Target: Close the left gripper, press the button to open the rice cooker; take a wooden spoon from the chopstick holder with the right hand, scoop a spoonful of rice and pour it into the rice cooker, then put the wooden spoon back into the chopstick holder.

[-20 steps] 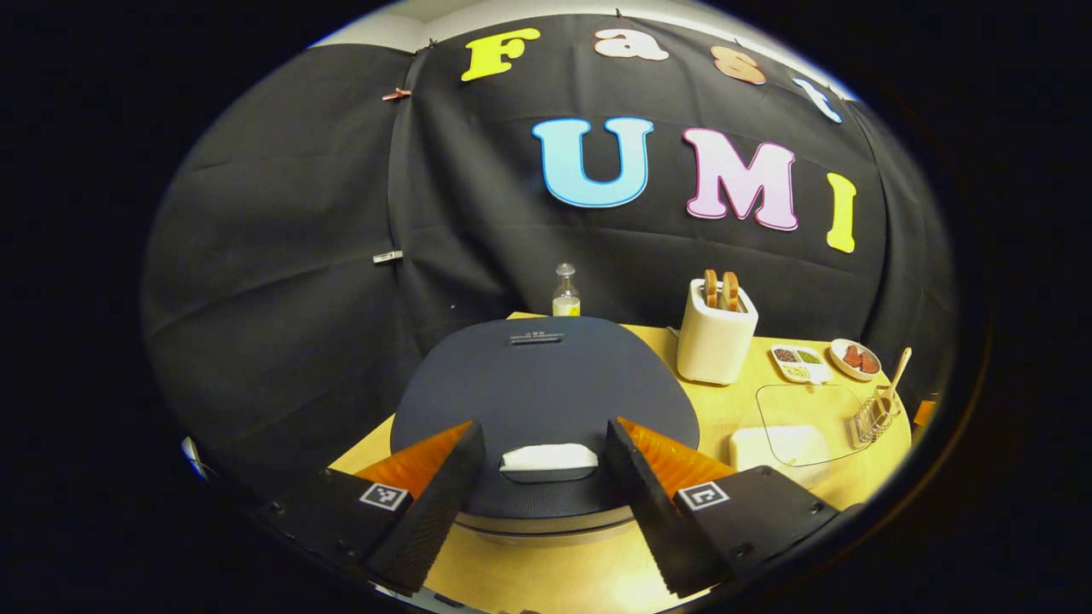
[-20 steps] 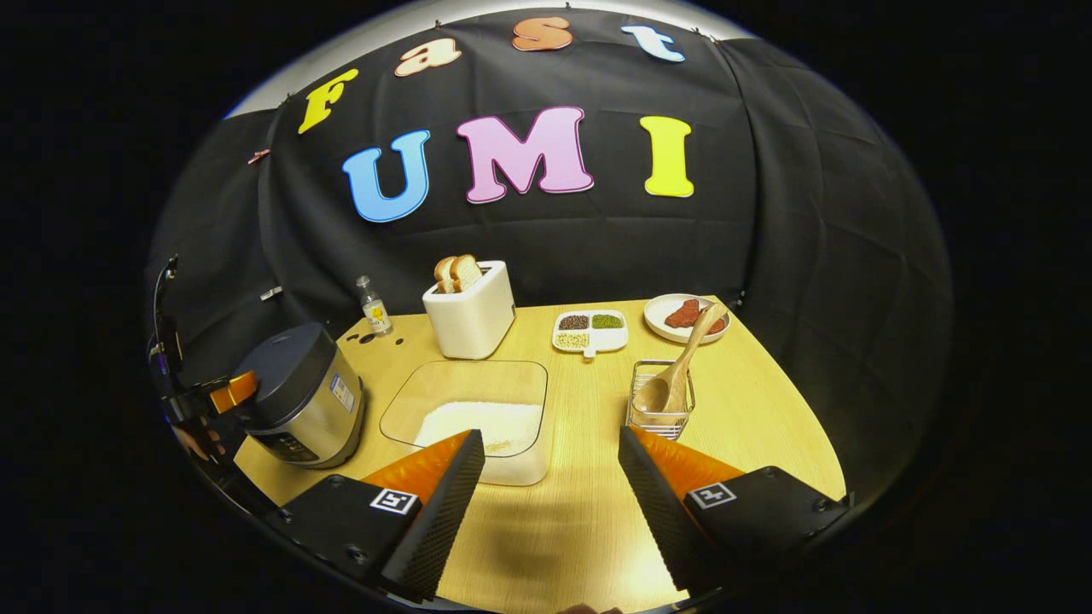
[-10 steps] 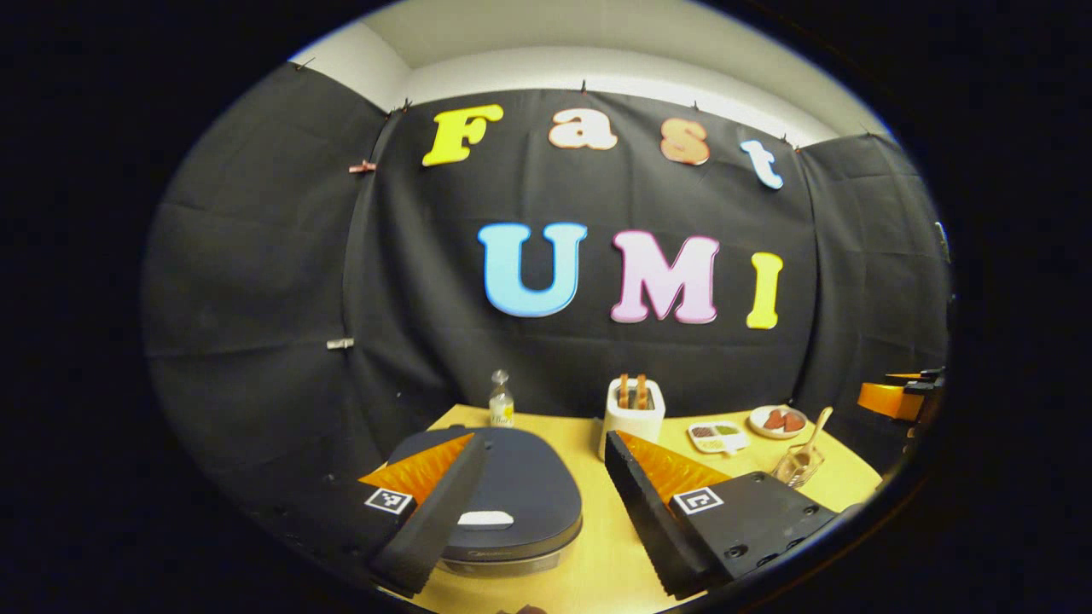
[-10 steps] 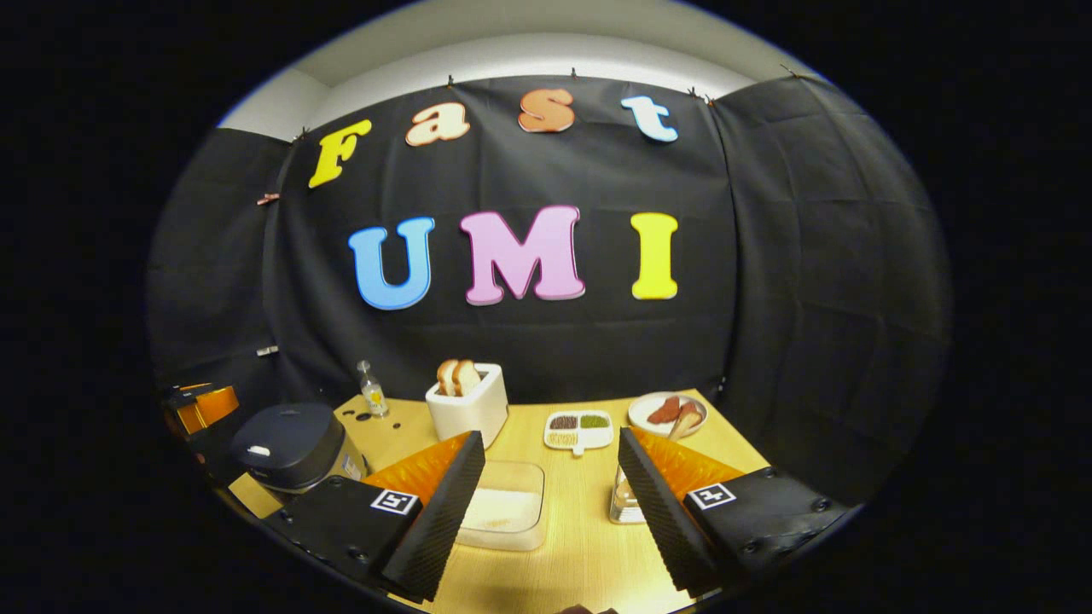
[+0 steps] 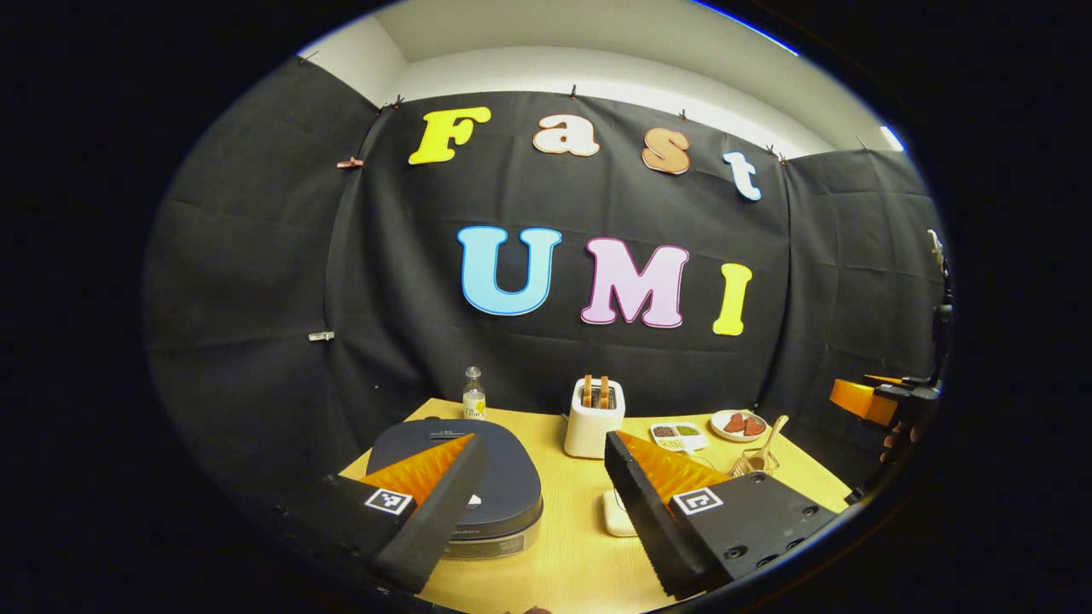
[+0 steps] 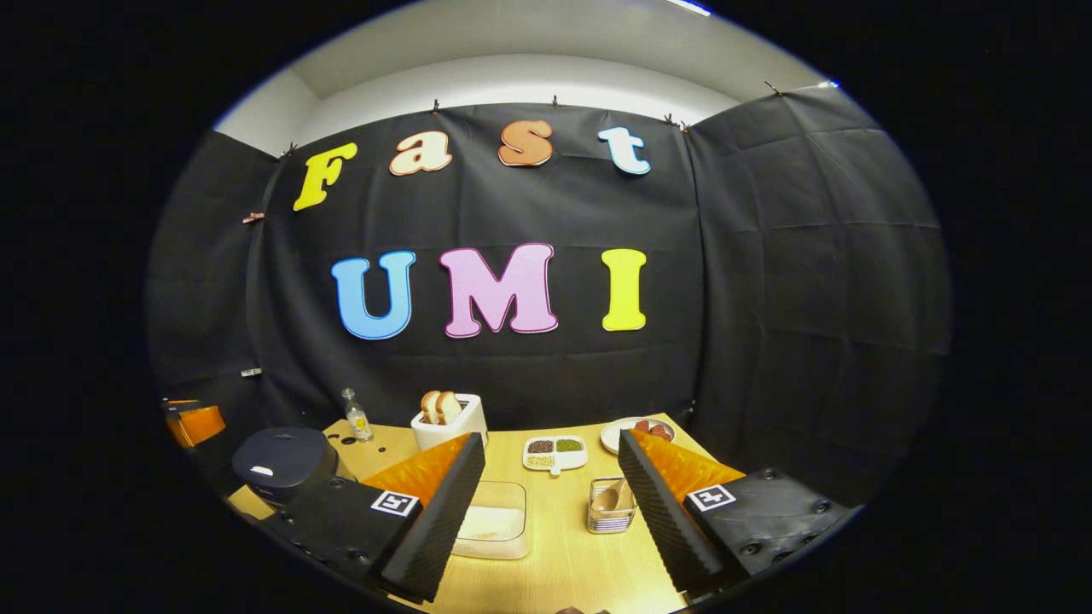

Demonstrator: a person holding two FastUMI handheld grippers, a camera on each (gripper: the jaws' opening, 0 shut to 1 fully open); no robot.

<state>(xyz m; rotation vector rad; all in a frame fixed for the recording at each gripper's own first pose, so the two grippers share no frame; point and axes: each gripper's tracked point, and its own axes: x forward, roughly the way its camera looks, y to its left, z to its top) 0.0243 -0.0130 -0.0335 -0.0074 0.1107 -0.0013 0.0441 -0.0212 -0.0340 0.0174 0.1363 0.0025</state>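
Landmark: rice cooker, a rounded body with a dark matte lid, shut flat, and a shiny metal band below the lid; it stands at the left end of the pale wood-grain table.
Button: a small pale bar on the near edge of the cooker lid, partly hidden behind a finger in the left gripper view.
Left gripper: jaws spread wide, holding nothing, raised above the table with one ridged finger in front of the cooker.
Right gripper: jaws spread wide, holding nothing, well to the right of the cooker and above the table's near edge.
Wooden spoon: stands in the chopstick holder, far right of the cooker; long axis near upright, handle leaning up and to the right in the left gripper view, bowl down inside the holder.
Chopstick holder: a small wire basket, boxy, open at the top.
Rice box: clear, rounded plastic container with white rice, between the cooker and the holder.
Toaster: white, blocky, two slices upright, behind and to the right of the cooker.
Bottle: small, clear glass, behind the cooker.
Divided dish: white, with grains in its compartments, right of the toaster.
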